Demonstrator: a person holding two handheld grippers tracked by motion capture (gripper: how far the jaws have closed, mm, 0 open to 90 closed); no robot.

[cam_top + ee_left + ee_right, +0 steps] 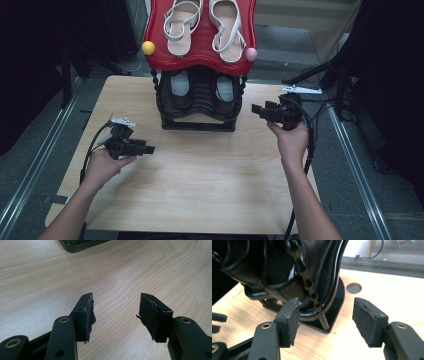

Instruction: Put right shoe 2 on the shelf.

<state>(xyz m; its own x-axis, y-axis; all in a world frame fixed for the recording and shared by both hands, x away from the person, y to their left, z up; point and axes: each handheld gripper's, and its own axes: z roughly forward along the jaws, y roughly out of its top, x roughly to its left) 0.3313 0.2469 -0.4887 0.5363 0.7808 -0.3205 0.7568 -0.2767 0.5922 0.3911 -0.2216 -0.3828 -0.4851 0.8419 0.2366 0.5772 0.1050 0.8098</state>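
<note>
right hand-held gripper (325, 315) agape, near shoe rack (294, 277)

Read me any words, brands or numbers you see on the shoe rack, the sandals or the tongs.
None can be read.
Shoe rack: no print shows on it.
Sandals: plain white straps, no brand visible.
Left tongs and right tongs: black, unmarked.
Coloured object on the floor beyond the table: too blurred to read.

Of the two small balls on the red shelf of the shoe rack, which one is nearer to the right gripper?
The pink ball, at the right corner of the red shelf. The right gripper is held below it; the yellow ball sits at the left corner.
</note>
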